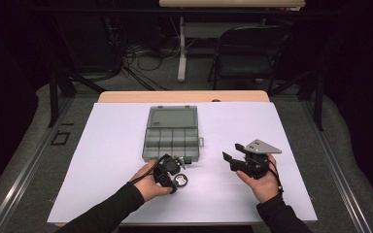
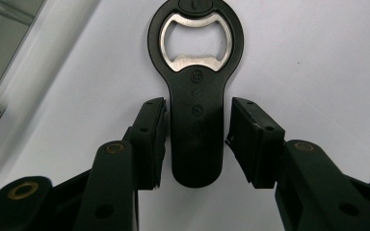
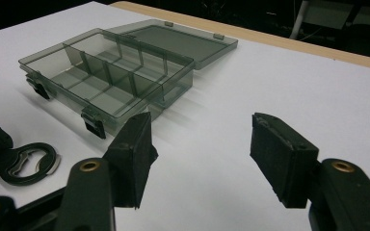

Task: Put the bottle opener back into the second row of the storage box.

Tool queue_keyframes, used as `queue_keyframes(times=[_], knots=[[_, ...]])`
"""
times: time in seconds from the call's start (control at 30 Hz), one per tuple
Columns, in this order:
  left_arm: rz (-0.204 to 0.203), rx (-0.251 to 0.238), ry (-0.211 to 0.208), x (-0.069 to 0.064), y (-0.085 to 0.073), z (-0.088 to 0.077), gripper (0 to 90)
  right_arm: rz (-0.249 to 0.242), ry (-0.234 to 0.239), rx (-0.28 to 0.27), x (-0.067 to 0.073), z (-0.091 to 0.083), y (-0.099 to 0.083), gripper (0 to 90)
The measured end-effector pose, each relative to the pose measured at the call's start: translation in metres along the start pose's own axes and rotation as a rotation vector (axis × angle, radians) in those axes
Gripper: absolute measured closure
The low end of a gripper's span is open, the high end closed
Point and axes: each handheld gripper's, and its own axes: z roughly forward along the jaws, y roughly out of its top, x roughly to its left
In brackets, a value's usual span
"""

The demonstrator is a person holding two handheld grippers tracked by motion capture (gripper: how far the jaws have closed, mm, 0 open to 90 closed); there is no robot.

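High view catalogue, largest item first.

Item: table (image 1: 102, 160) under a white sheet, with the person's two forearms coming in from the near edge.

Item: clear grey compartment box (image 1: 171, 138), lid folded back flat, set at mid-table. Its dividers show bare in the right gripper view (image 3: 111, 77); no compartment appears to hold anything.

Item: right gripper (image 1: 233, 156), held in the hand to the right of the box and off the sheet. Jaws spread with nothing between them, idle; the pads (image 3: 282, 154) face bare white sheet.

Item: left gripper (image 1: 167, 171), just in front of the box's near edge. In the left gripper view its jaws straddle the handle of the opener. The left pad (image 2: 150, 139) sits at or almost against the handle's edge; a thin gap shows at the right pad. Not yet a firm grip.

Item: bottle opener (image 2: 196, 96), black with a metal ring head, lying flat on the sheet, head pointing away from the left gripper.

Progress, as judged: the opener is lined up for grasping but still on the table. Clamping, lifting and placing in the box all remain.
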Motion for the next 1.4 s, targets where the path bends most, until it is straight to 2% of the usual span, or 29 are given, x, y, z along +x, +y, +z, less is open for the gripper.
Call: queue_keyframes(times=[0.37,0.9,1.03,1.4], knots=[[0.02,0.011,0.02,0.0,0.0,0.002,64.1,0.0,0.0,-0.005,-0.001,0.001,-0.001,40.1],[0.041,0.012,0.012,0.001,0.0,0.001,64.6,0.008,0.0,0.003,-0.002,0.001,-0.002,40.1],[0.061,0.019,0.017,0.002,0.0,0.0,64.7,0.007,0.0,0.005,-0.002,0.001,-0.002,40.2],[0.049,-0.01,0.033,0.014,-0.002,-0.025,64.7,0.013,-0.005,-0.002,-0.003,0.002,-0.002,40.2]])
